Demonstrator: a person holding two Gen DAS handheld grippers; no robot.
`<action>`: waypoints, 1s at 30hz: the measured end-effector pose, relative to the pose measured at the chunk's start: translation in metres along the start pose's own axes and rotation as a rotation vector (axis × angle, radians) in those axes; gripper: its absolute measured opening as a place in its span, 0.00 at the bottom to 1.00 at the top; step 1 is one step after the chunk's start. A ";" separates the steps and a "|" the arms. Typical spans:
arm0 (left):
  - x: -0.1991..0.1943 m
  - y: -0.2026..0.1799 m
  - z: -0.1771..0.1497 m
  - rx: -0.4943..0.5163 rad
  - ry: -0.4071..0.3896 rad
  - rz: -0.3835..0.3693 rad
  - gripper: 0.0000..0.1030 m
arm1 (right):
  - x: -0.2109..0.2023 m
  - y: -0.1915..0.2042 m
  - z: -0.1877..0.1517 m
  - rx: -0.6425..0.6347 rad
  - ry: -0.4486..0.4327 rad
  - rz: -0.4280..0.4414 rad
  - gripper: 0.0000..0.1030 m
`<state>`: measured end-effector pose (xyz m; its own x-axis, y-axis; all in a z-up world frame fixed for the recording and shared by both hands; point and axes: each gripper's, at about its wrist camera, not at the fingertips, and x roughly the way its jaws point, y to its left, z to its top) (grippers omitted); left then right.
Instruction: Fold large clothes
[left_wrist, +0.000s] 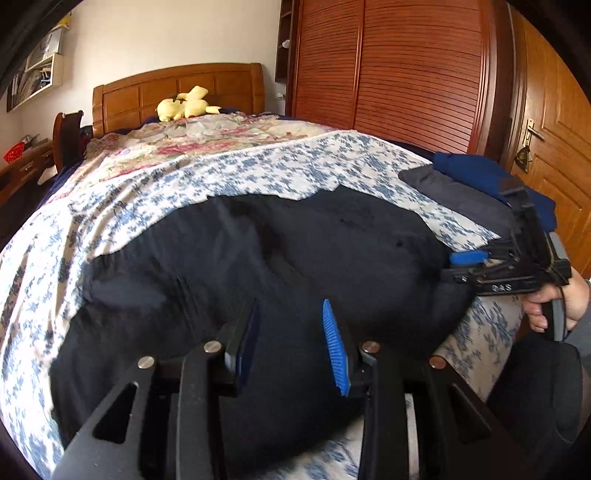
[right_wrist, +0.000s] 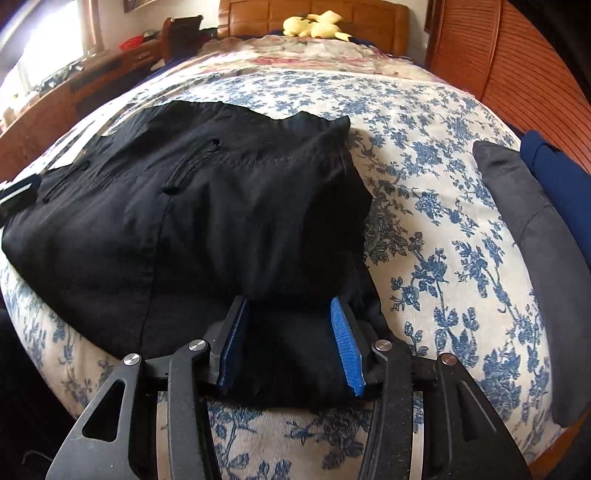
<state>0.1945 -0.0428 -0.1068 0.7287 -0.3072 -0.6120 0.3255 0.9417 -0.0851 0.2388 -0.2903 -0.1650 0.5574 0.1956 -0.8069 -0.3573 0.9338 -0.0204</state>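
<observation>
black garment (right_wrist: 207, 221) lain part-folded on bed (right_wrist: 443, 240) | judged soft, limp, light; best pinched at hem corners | left gripper (left_wrist: 291, 343) jaws apart, empty | right gripper (right_wrist: 291, 343) jaws parted astride near edge, unclamped

A black garment (right_wrist: 207, 206) lies on a white bedspread (right_wrist: 424, 206) printed with blue flowers, and at the far end a quilt (left_wrist: 192, 136) shows pink and red florals under a yellow plush toy (left_wrist: 184, 105). To the right sit a dark grey folded cloth (right_wrist: 532, 221) and a royal blue one (right_wrist: 557, 173). The wardrobe (left_wrist: 388, 74) is reddish-brown wood, and both grippers carry bright blue ribbed pads (right_wrist: 345, 347).
</observation>
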 end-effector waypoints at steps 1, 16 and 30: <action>-0.001 -0.003 -0.002 -0.001 0.001 -0.003 0.32 | 0.001 0.003 0.000 -0.018 -0.005 -0.013 0.47; 0.016 -0.026 0.002 0.025 0.032 -0.003 0.32 | -0.031 0.003 0.009 -0.048 -0.112 -0.046 0.51; 0.033 -0.023 -0.007 0.028 0.081 -0.007 0.32 | -0.004 -0.036 -0.007 0.129 -0.003 0.037 0.73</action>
<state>0.2070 -0.0742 -0.1308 0.6751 -0.3009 -0.6735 0.3481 0.9349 -0.0688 0.2444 -0.3267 -0.1652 0.5480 0.2319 -0.8037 -0.2790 0.9565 0.0857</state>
